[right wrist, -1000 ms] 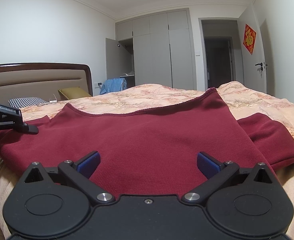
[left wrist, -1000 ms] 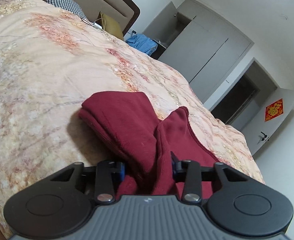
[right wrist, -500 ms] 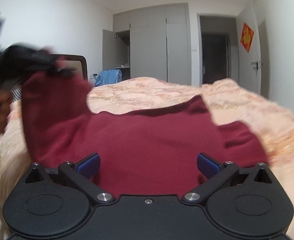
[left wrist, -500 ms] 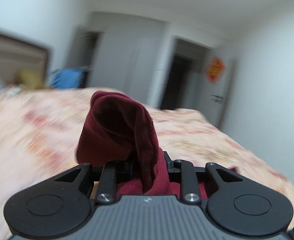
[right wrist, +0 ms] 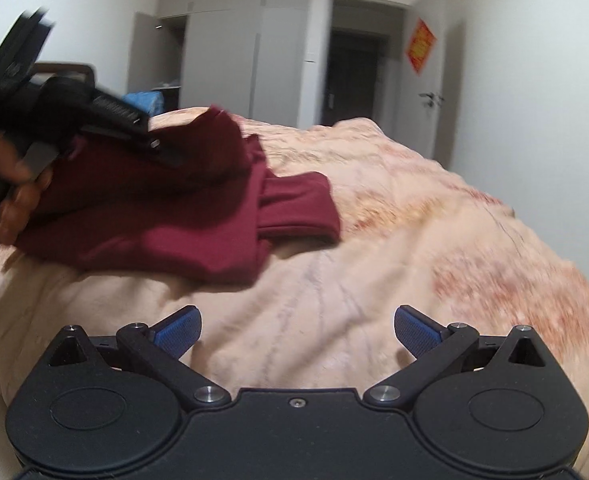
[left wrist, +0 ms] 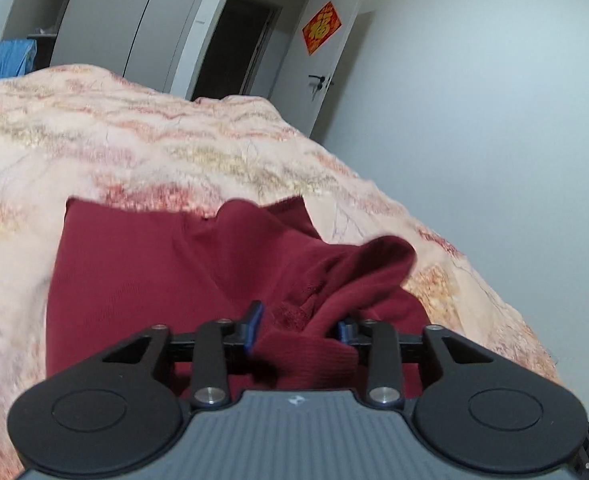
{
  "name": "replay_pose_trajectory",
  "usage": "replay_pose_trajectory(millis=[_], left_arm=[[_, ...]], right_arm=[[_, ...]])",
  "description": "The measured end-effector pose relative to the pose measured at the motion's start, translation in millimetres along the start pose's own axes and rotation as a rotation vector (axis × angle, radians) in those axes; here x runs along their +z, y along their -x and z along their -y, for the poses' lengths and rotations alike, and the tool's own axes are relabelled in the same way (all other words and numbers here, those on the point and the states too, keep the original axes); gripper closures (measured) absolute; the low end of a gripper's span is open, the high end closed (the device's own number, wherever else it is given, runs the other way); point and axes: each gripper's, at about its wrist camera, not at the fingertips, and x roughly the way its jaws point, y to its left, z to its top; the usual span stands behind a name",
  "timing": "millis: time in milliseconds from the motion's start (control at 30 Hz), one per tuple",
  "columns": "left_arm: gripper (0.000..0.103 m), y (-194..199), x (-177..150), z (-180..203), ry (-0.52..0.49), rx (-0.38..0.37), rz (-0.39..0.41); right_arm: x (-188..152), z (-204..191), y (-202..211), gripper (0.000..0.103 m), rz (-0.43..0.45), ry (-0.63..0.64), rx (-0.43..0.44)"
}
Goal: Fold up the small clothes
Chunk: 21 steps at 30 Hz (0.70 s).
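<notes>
A dark red knit garment (left wrist: 142, 280) lies on the floral bedspread (left wrist: 174, 148). My left gripper (left wrist: 299, 322) is shut on a bunched sleeve of it (left wrist: 358, 276) and holds the sleeve over the garment's body. In the right wrist view the garment (right wrist: 166, 208) lies partly folded at the left, with the left gripper (right wrist: 134, 128) above it and one sleeve (right wrist: 298, 208) sticking out to the right. My right gripper (right wrist: 296, 334) is open and empty, over bare bedspread (right wrist: 414, 240) in front of the garment.
Grey wardrobes (right wrist: 246, 60) and a dark doorway (right wrist: 354, 80) stand beyond the bed. A white door with a red paper sign (left wrist: 321, 28) is at the right. Blue clothing (left wrist: 8, 60) lies by the wardrobe. The bed's edge drops off at the right.
My left gripper lifted the sleeve and carried it across over the garment's body. My right gripper drew back off the garment and is now over bare bedspread.
</notes>
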Motion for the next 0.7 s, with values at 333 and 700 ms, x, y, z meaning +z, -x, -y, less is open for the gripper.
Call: replay_pose_trajectory(millis=[333,700], left_arm=[[0.007,33,3,-13,0.096,-0.046,0.04],[0.0,81,0,-54,0.19,0.229,0.053]], right_arm=[[5,-12,-1,0.0,0.01,-0.036,0.046],[28,-36,0,0.0,0.039,-0.123,0.239]])
